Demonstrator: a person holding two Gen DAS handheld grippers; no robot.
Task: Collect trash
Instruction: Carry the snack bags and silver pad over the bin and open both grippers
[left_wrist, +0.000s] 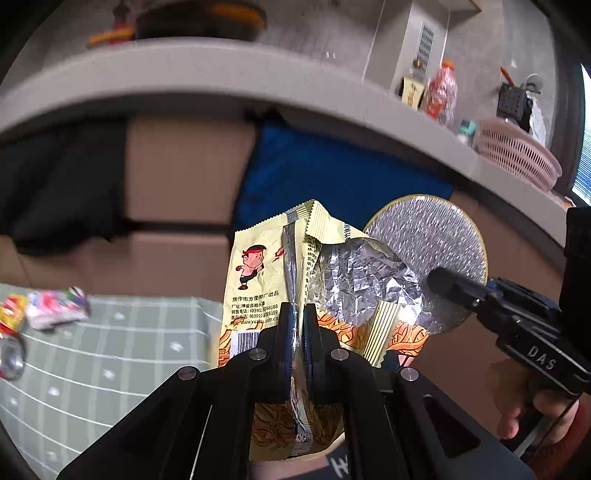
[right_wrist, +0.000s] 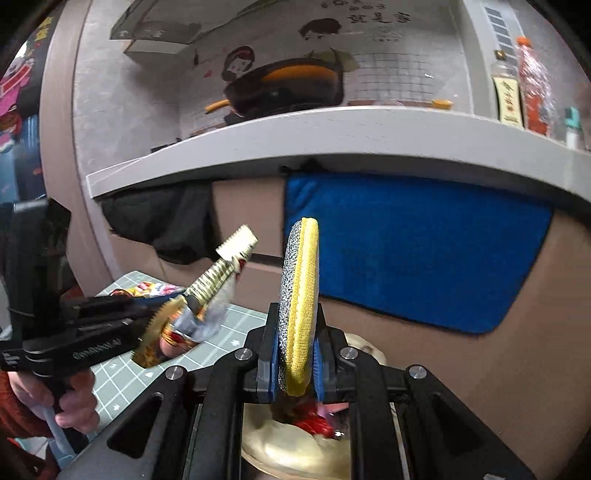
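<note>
My left gripper (left_wrist: 298, 325) is shut on a yellow noodle wrapper (left_wrist: 266, 266) with a torn foil inside, held up in the air. My right gripper (right_wrist: 295, 354) is shut on a round scouring pad (right_wrist: 301, 291), silver on one face and yellow on the other, held on edge. In the left wrist view the pad (left_wrist: 428, 243) shows just right of the wrapper, touching or overlapping it, with the right gripper (left_wrist: 454, 288) on it. In the right wrist view the wrapper (right_wrist: 207, 295) hangs in the left gripper (right_wrist: 147, 317) at left.
More wrappers (left_wrist: 55, 306) and a can (left_wrist: 11, 354) lie on the green checked mat (left_wrist: 110, 350) at left. A grey counter (left_wrist: 221, 81) runs behind, with a wok, bottles (left_wrist: 441, 92) and a pink basket (left_wrist: 517, 155). A blue cloth (right_wrist: 406, 251) hangs below. A beige bin (right_wrist: 303, 446) with trash sits under my right gripper.
</note>
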